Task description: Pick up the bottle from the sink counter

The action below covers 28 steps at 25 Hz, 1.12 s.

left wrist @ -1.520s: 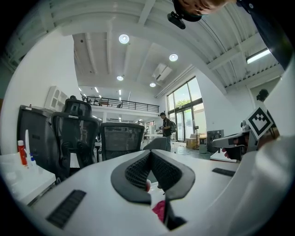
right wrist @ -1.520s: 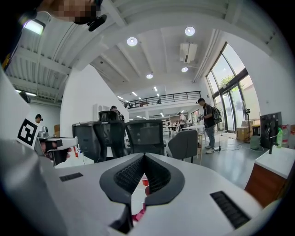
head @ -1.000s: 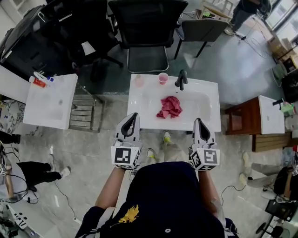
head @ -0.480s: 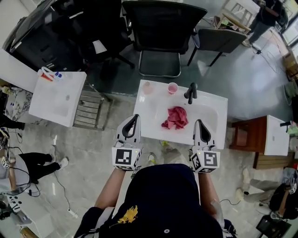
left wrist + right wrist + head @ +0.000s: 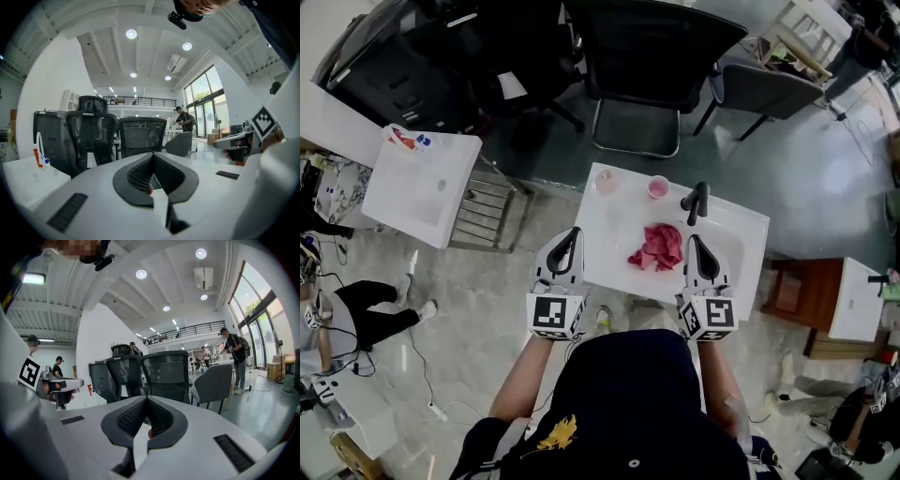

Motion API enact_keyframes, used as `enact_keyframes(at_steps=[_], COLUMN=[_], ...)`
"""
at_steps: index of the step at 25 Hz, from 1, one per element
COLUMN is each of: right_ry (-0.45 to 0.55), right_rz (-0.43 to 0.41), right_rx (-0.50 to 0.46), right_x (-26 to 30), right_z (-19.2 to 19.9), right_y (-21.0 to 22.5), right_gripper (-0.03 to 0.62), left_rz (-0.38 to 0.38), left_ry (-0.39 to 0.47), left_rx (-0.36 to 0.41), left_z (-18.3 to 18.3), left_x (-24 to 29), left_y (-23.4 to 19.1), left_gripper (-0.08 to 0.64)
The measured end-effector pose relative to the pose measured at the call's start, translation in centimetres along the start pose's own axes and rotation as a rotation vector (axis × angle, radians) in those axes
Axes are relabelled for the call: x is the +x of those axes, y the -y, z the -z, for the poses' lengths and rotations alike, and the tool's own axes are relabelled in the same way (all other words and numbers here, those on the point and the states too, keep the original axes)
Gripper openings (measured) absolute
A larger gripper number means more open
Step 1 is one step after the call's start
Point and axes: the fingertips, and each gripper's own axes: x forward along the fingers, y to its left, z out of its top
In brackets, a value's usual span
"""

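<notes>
In the head view a white sink counter (image 5: 741, 230) stands just ahead of me. A small pale bottle (image 5: 605, 181) stands at its far left corner, beside a pink cup (image 5: 657, 187) and a black faucet (image 5: 697, 202). A pink cloth (image 5: 657, 247) lies in the basin. My left gripper (image 5: 568, 240) hovers at the counter's near left edge, shut and empty, well short of the bottle. Over the near right part of the counter, my right gripper (image 5: 697, 247) is also shut and empty. Both gripper views look level over the room: left gripper (image 5: 152, 157), right gripper (image 5: 146, 401). Neither shows the bottle.
A second white counter (image 5: 422, 187) with small tubes stands to the left, with a metal rack (image 5: 483, 217) between it and the sink. Black office chairs (image 5: 652, 56) and a grey chair (image 5: 764, 89) stand behind the sink. A wooden cabinet (image 5: 792, 286) is at right. Cables lie on the floor.
The sink counter has come nearer and now reaches in between the two gripper tips. Both grippers keep the same raised pose and stay shut.
</notes>
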Motion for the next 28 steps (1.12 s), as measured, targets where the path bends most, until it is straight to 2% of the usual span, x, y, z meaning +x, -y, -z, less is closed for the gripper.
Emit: enact_keyframes(at_steps=[16,28], right_ry=[-0.069,-0.154], right_rz=[-0.196,-0.276], right_rx=[-0.064,-0.045], right_x=[10.6,17.9], right_z=[3.4,10.5], right_y=[-1.8,-3.8], right_gripper=[0.028,0.034], left_rz=[-0.119,-0.146], left_ry=[-0.076,-0.108], left_rx=[-0.055,-0.070], left_z=[5.3,10.3], left_x=[5.8,9.0], left_y=[-2.8,-4.4], left_gripper=[0.015,0.015])
